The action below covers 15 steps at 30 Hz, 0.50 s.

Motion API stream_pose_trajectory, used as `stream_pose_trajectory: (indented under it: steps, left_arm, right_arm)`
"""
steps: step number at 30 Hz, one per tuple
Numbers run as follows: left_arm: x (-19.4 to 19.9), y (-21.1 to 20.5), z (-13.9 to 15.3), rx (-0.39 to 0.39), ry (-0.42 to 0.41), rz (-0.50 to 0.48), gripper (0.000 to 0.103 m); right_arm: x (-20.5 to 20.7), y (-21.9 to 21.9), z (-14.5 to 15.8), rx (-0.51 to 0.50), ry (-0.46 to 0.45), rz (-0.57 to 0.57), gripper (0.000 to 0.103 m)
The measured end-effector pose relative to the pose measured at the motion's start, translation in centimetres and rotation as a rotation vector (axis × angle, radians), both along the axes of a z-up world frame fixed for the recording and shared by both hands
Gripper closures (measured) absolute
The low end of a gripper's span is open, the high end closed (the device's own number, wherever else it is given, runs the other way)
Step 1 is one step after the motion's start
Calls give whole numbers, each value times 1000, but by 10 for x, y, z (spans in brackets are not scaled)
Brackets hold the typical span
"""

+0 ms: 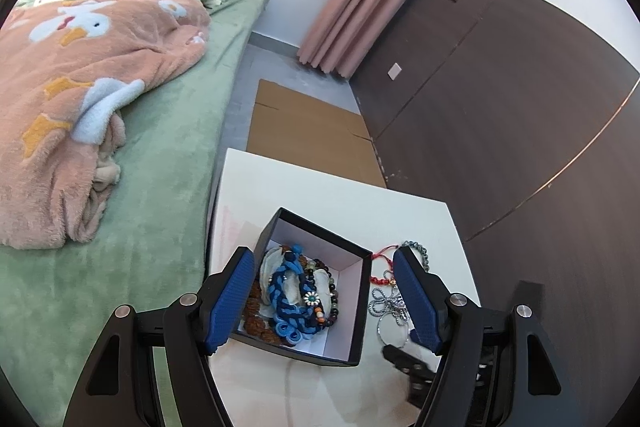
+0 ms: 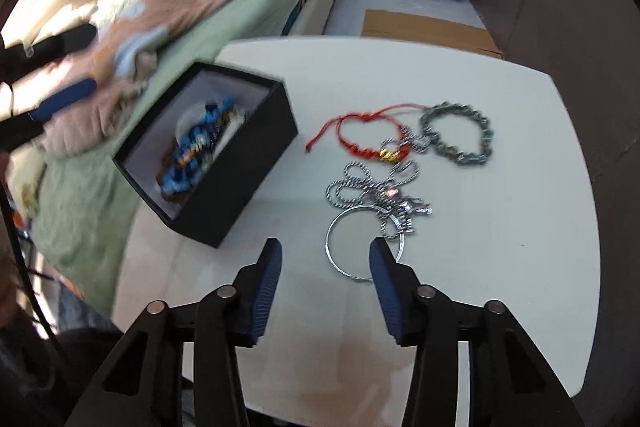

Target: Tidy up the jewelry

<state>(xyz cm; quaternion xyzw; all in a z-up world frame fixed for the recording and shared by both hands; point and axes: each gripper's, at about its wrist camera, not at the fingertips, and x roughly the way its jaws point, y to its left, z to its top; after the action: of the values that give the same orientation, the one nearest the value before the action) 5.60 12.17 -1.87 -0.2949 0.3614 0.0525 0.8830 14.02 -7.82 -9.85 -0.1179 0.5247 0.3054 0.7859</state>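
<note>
Jewelry loose on the tabletop (image 2: 460, 267), a silver bangle (image 2: 340, 259) nearest, lies just ahead of the right hand-held gripper (image 2: 326, 259), whose half-open, empty jaws must straddle it, pinch, then carry it to the black box (image 2: 248, 195) at their left.

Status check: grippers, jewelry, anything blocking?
Left gripper open, straddling the box. Right gripper open above silver bangle, nothing held. Three more pieces loose on table. No obstruction.
</note>
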Motion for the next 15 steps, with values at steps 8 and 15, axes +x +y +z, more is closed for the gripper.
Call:
stream_pose_trajectory:
  steps: [8,15]
  left_arm:
    - [-4,4,-1,-9,0,7,30]
    - [-5,4,0,-10,-3,8,30]
  right_arm:
    - [0,4,-19,-91,25,10,100]
    - [10,-25,7,130,87,-60,100]
